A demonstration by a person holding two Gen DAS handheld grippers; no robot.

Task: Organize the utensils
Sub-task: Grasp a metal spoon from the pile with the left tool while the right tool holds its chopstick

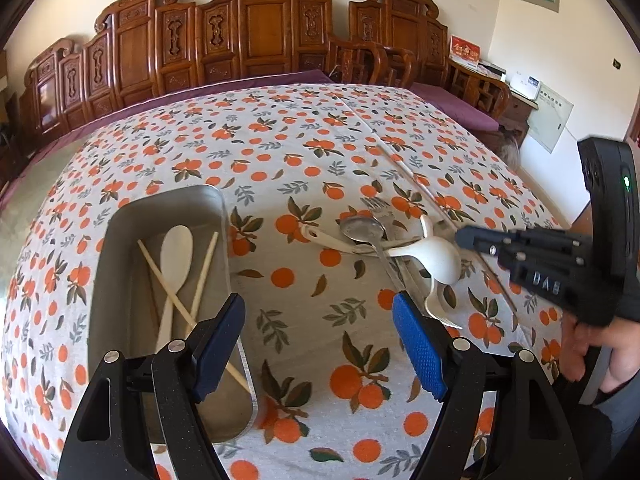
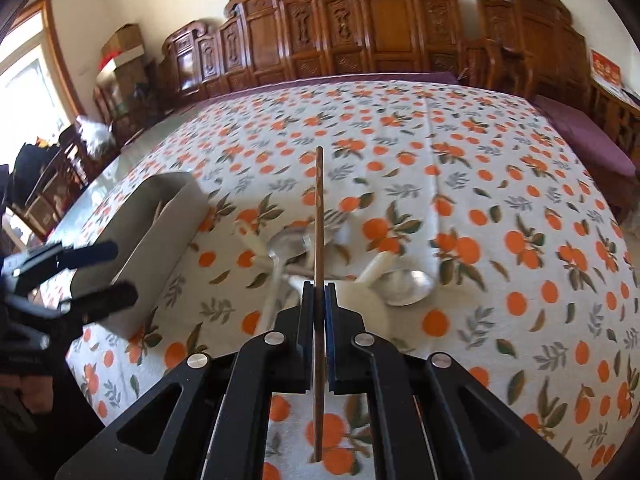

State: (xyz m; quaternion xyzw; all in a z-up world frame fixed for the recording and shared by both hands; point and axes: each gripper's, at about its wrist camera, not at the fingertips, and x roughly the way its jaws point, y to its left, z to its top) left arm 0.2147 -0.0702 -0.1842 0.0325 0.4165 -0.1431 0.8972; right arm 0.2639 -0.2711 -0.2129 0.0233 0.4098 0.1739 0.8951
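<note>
Pinching a thin brown wooden chopstick [image 2: 319,216] between pressed-together pads, the right gripper [image 2: 319,296] holds it pointing forward above the utensil pile; the grey metal rectangular tray [image 1: 120,216] lies leftward, beside the spread, empty left gripper [image 1: 320,312].

A thin brown wooden chopstick [image 2: 319,216] is pinched upright between the right claw's [image 2: 319,286] closed pads. Just beyond lies a jumbled pile (all overlapping): white plastic spoons [image 1: 434,258], a metal spoon [image 1: 362,229] and fork [image 1: 376,207]. Left of it, a grey rectangular metal tray [image 1: 120,264] holds a pale wooden spoon [image 1: 176,256] and chopsticks [image 1: 204,276].
</note>
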